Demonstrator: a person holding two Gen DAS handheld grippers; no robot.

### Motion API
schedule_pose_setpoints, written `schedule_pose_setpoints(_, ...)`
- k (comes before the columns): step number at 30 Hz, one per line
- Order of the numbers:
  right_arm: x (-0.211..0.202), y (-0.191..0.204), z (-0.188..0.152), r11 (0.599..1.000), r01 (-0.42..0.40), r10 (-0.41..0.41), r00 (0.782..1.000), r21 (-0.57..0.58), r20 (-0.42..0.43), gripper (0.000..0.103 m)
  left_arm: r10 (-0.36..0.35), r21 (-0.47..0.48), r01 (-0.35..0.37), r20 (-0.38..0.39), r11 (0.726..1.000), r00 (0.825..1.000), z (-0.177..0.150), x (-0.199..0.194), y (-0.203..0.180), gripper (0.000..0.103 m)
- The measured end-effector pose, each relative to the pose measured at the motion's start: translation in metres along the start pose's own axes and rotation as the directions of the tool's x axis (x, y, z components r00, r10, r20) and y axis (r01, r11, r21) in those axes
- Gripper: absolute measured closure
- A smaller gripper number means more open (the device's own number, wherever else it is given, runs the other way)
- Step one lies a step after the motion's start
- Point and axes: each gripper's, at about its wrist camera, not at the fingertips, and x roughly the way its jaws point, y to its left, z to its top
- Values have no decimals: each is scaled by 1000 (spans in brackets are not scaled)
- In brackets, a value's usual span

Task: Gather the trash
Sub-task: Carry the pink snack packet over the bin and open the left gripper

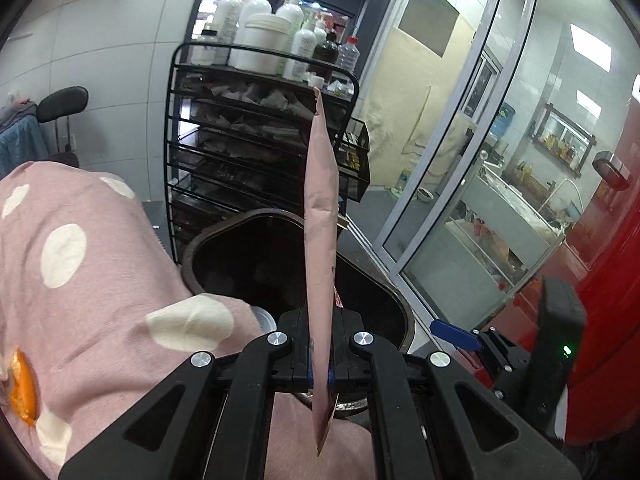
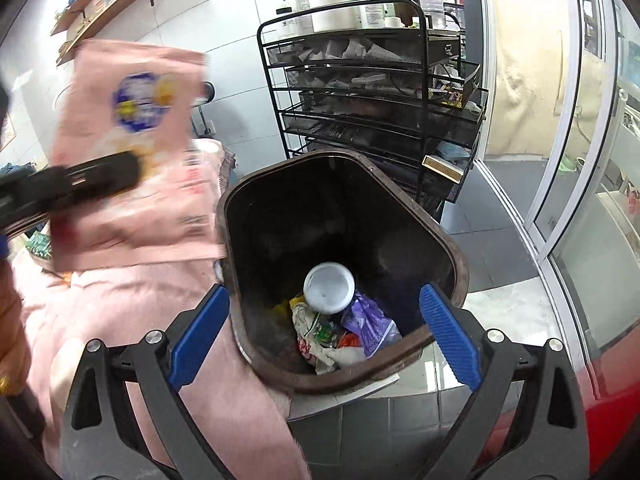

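Pink pouch [image 1: 320,216], clenched edge-on in the left gripper [image 1: 320,364], stands long axis at 12 o'clock with the bin [image 2: 440,240] beyond; right gripper [image 2: 324,340] hangs released, empty, over it.

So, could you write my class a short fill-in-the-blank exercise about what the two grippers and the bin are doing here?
1. The left gripper is shut on a flat ____ packet.
2. The right gripper hangs with its blue fingers ____ and nothing between them.
3. The dark bin already holds a white ____ among crumpled wrappers.

Missing words: pink; open; cup
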Motion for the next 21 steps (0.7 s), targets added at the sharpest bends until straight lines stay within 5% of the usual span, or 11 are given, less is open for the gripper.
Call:
schedule_pose_setpoints(18, -12, 3, -14, 1000, -16, 16, 1000, -14, -9, 8, -15, 16, 17, -159, 1000, 987, 8, 66, -15, 98)
schedule_pose_setpoints(21, -13, 3, -16, 1000, -12, 12, 1000, -15, -14, 8, 3, 46, 6, -186, 999, 983, 7, 71, -17, 70)
